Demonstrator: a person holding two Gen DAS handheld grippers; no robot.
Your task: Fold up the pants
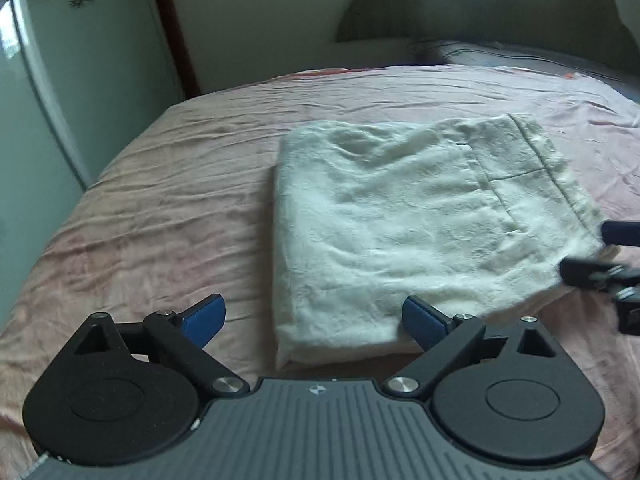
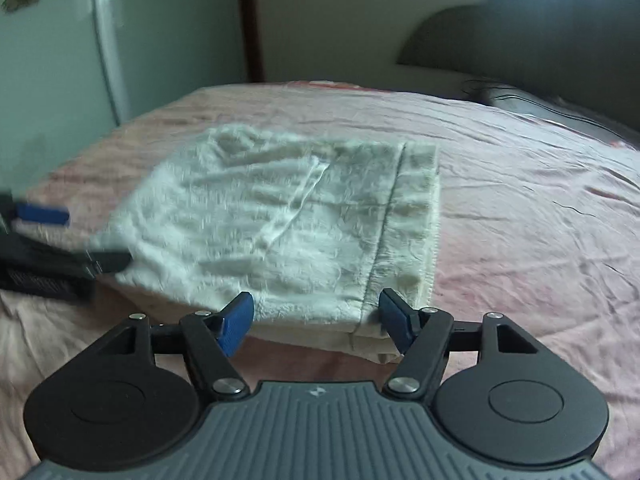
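The white fluffy pants (image 1: 400, 224) lie folded into a thick rectangle on the pink bed sheet (image 1: 160, 200); they also show in the right wrist view (image 2: 288, 224). My left gripper (image 1: 314, 320) is open and empty, just in front of the stack's near left corner. My right gripper (image 2: 316, 320) is open and empty at the stack's near right corner, by the waistband edge. The right gripper's fingers (image 1: 592, 268) show at the right edge of the left wrist view. The left gripper's fingers (image 2: 44, 214) show at the left edge of the right wrist view.
A pale green wardrobe (image 1: 52, 80) stands left of the bed. A dark headboard (image 2: 520, 40) and a grey pillow (image 1: 520, 56) are at the far right. A brown door frame (image 1: 176, 28) is beyond the bed. Wrinkled pink sheet surrounds the stack.
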